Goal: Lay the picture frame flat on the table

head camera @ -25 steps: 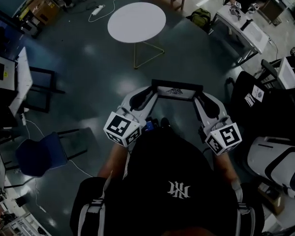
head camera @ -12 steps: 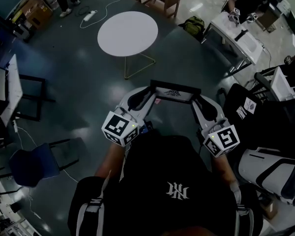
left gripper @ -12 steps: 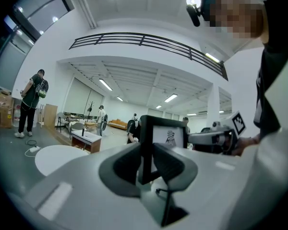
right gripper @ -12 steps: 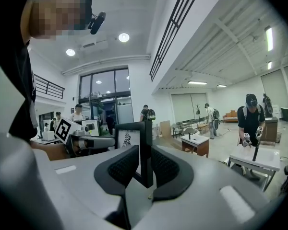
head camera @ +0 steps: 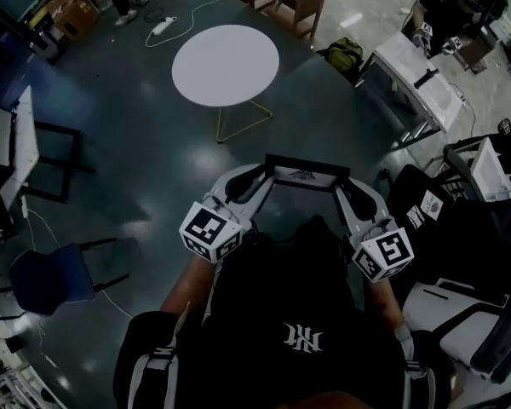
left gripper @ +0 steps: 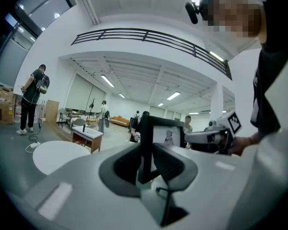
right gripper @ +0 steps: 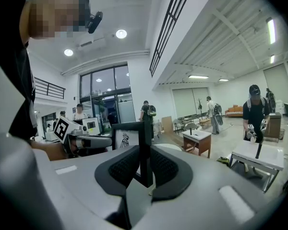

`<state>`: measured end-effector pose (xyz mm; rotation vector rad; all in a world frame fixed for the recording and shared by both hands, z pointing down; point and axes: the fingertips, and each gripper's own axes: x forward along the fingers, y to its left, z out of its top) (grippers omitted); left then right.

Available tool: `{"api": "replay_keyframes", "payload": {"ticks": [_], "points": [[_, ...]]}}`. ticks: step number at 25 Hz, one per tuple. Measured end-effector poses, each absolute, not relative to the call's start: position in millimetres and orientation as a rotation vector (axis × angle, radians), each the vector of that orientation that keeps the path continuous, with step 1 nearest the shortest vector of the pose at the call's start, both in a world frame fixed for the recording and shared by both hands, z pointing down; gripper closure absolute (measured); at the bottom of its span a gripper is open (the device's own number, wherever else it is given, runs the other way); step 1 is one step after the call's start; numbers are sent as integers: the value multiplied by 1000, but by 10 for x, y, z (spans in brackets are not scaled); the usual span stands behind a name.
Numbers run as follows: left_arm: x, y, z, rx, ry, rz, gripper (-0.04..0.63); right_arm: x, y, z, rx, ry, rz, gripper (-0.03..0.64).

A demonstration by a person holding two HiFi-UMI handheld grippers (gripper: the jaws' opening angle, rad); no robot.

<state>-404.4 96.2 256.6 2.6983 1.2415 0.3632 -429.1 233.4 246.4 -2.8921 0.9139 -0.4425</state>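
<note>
- The picture frame (head camera: 306, 174) is up in the air at the middle of the head view, in front of my operator's chest. It is over the dark floor (head camera: 145, 152) and rests on nothing.
- It stands roughly upright with its top edge level. The printed face is turned back toward the person, and I can see the small drawing on it in both gripper views.
- The left gripper (head camera: 261, 177) holds the frame's left side. In the left gripper view its fingers (left gripper: 122, 164) are clamped on the dark edge of the frame (left gripper: 166, 135), at a middling width.
- The right gripper (head camera: 344, 180) mirrors it on the other side. In the right gripper view its fingers (right gripper: 166, 168) press on the frame's edge (right gripper: 145, 143) in the same way.
- Both grippers slant inward and forward, so with the frame they make a narrow arch. The marker cubes sit low, just above the forearms, and the elbows are tucked beside the body.
- The round white surface (head camera: 226, 65) lies in the upper middle of the head view, well apart from the frame.
- A blue chair (head camera: 47, 279) is at the lower left and a green bag (head camera: 345, 55) at the upper right.
</note>
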Motion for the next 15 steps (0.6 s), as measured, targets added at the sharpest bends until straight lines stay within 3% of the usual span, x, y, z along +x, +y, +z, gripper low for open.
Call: {"api": "replay_keyframes", "payload": {"ticks": [15], "points": [[-2797,1564,2442,2885,869,352,520,-2608,2955,2448,-2726,1265,-384,563]]}}
